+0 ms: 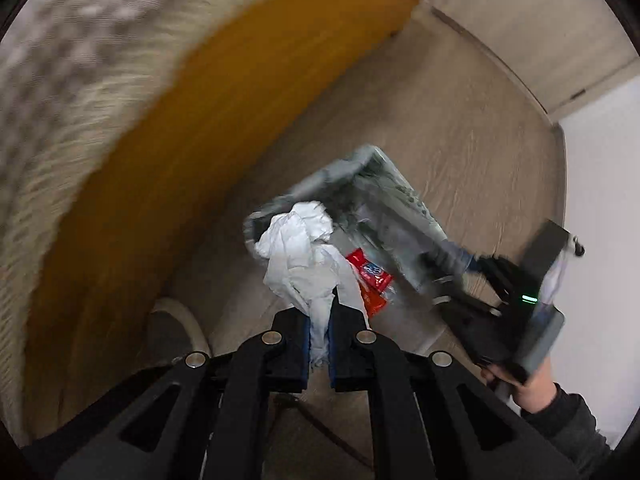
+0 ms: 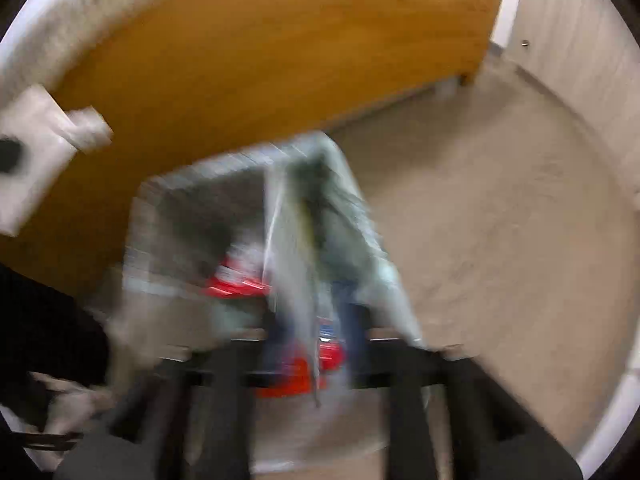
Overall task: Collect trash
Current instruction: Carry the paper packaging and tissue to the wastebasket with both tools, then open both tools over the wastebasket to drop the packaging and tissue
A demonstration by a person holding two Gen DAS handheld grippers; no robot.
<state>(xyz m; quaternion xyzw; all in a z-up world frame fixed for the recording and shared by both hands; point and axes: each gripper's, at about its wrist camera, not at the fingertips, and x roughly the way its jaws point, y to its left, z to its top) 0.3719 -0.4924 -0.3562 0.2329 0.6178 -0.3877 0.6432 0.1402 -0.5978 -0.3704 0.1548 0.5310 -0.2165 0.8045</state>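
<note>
Below, the left tool (image 1: pixel 320 320) pinches crumpled white paper (image 1: pixel 298 248) just above the bin (image 1: pixel 400 200).

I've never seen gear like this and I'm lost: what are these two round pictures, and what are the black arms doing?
There is no robot. A person holds a two-finger gripper tool in each hand, and each round picture comes from a wide-angle camera on one tool, looking along its fingers. In the left tool's view, the left gripper is shut on crumpled white paper over a clear plastic bag that holds red wrappers, on the pale wood-look floor. The right gripper, held by a hand, is at the bag's edge. Its own view is blurred, but its jaws look open.
</note>
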